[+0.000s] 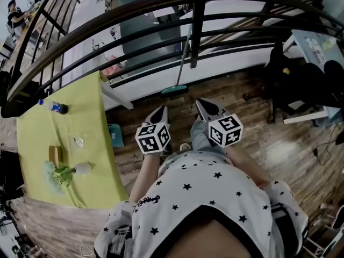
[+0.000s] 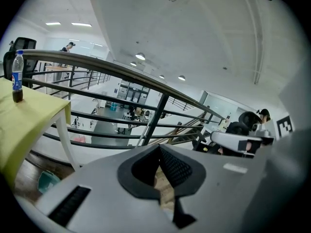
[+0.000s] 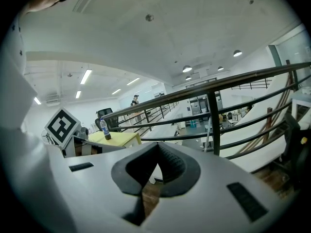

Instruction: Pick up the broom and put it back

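Observation:
The broom leans upright against the black railing. Its teal head rests on the wooden floor and its thin handle runs up past the bars. My left gripper and right gripper are held side by side in front of my body. Both point toward the broom and stop short of its head. In the left gripper view the left gripper is shut with nothing between its pads. The right gripper is likewise shut and empty in the right gripper view, where the left gripper's marker cube shows at the left.
A yellow-green table stands at the left, bearing a cola bottle, a wooden block and a green duster. A teal bin sits under its edge. Dark chairs and a desk stand at the right.

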{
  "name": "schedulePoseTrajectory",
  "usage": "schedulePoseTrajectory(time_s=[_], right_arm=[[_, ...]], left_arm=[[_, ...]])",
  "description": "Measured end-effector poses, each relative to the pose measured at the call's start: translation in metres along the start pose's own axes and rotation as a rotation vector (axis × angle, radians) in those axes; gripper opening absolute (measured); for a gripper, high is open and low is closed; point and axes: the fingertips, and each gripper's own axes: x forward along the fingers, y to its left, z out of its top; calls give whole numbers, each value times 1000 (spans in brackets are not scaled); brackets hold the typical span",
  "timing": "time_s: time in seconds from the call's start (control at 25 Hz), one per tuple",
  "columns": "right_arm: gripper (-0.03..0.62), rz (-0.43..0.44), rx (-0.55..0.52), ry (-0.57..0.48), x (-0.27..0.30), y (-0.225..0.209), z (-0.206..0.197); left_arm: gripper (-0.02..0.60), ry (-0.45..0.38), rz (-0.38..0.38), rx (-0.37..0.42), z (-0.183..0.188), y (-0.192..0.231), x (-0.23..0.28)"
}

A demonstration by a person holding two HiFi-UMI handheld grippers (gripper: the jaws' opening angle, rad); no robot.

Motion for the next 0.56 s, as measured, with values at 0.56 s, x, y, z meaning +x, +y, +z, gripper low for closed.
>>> schedulePoseTrajectory(time_s=[0.56], right_arm=[[-6,-24,-16,-11,1,-1,3]], left_arm=[[12,7,-16,8,3,1,2]])
